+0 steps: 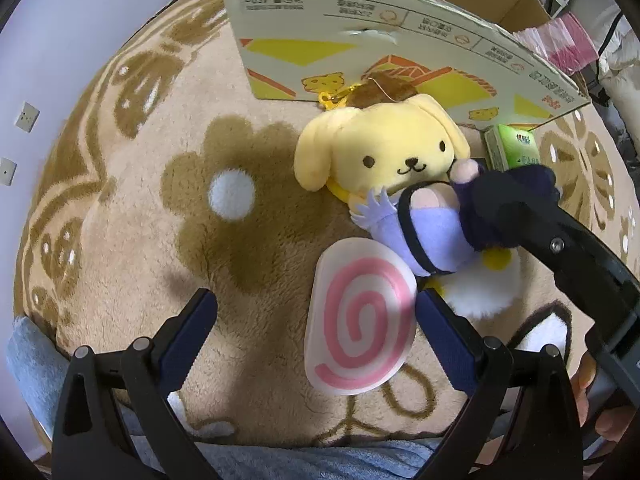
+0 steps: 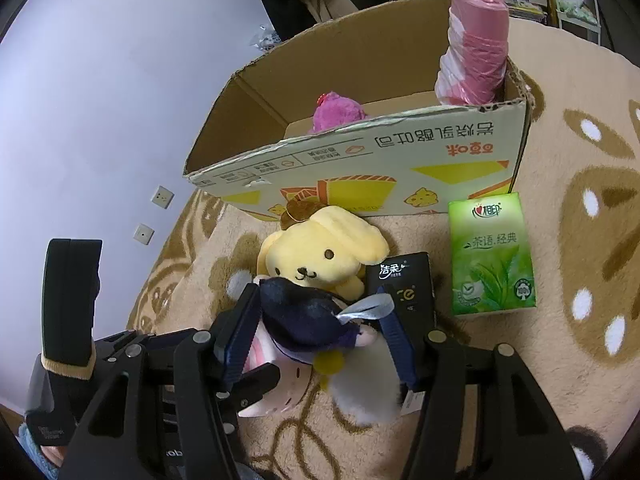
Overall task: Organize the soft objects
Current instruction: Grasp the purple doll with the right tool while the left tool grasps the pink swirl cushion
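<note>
A doll with dark navy hair and lavender clothes lies on the rug in front of a yellow dog plush. My right gripper is shut on the doll's head, one finger reaching in from the right in the left wrist view. A flat white plush with a pink swirl lies on the rug between the fingers of my open left gripper, close to the right finger; no pad presses on it. A white fluffy plush with yellow lies under the doll.
An open cardboard box stands behind the toys, holding a pink plush and a pink roll of bags. A green tissue pack and a black one lie beside the dog plush. A brown-patterned rug covers the floor.
</note>
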Demonstrator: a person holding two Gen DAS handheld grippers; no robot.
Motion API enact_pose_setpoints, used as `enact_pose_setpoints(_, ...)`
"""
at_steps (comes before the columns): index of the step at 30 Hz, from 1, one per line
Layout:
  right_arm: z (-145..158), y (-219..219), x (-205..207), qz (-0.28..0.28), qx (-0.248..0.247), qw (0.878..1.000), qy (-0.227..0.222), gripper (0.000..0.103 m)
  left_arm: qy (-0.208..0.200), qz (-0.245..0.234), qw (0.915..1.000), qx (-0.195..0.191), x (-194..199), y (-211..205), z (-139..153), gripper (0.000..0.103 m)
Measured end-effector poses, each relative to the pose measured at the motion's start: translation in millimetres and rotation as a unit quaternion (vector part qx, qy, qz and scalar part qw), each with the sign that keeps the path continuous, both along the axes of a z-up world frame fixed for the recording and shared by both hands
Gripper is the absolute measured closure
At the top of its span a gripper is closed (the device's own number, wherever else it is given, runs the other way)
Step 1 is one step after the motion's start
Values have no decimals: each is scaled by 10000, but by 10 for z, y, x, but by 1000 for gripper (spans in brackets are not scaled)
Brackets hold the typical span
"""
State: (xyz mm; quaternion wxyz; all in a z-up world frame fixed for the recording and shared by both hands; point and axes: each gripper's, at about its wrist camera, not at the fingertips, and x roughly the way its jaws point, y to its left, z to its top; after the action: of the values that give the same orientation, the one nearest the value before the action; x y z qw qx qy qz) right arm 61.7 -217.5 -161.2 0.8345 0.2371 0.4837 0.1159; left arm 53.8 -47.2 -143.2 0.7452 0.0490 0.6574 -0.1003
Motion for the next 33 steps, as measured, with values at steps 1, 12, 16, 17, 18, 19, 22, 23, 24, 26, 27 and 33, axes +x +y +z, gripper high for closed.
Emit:
enact_pose_setpoints(1,-2,-3,4,-3,3,10000,0,40,-1,-16,10000,18,1,-5,-5,5)
enact_pose_setpoints(12,32,60,16,151,-133,9997,-153,64,69,-75,9999,-71,-17,-102,-51,20)
enact_pose_setpoints(16,68,71,-8,134,-233,9994,-231,66,88,-115,9998,-165,-19,-127,-59,36)
enact_pose_setpoints(17,86,72,-15,122,-263,9992,-266,66,119,-120,9996,-232,-21,-125,-62,43)
enact_pose_setpoints(18,99,68,-23,110,-273,9991,-293,66,141,-123,9994,-282,-32,-124,-68,49)
enact_pose_setpoints(19,114,60,-33,93,-268,9991,-316,66,167,-131,9992,-349,-34,-129,-70,52)
enact_pose_setpoints(22,159,10,-71,-4,-250,9990,-371,66,200,-174,9985,-478,-66,-129,-85,65)
enact_pose_setpoints(23,173,-11,-83,-35,-233,9990,-385,66,212,-188,9982,-537,-70,-133,-84,68)
enact_pose_setpoints(24,189,-35,-97,-72,-223,9989,-399,66,213,-195,9981,-552,-74,-135,-82,71)
enact_pose_setpoints(26,222,-75,-122,-137,-227,9987,-440,66,152,-212,9983,-517,-84,-138,-71,75)
enact_pose_setpoints(27,244,-94,-135,-161,-226,9985,-469,66,136,-226,9983,-512,-90,-140,-64,75)
enact_pose_setpoints(33,412,-194,-222,-311,-243,9966,-721,66,-289,-270,9988,-295,-180,-90,96,76)
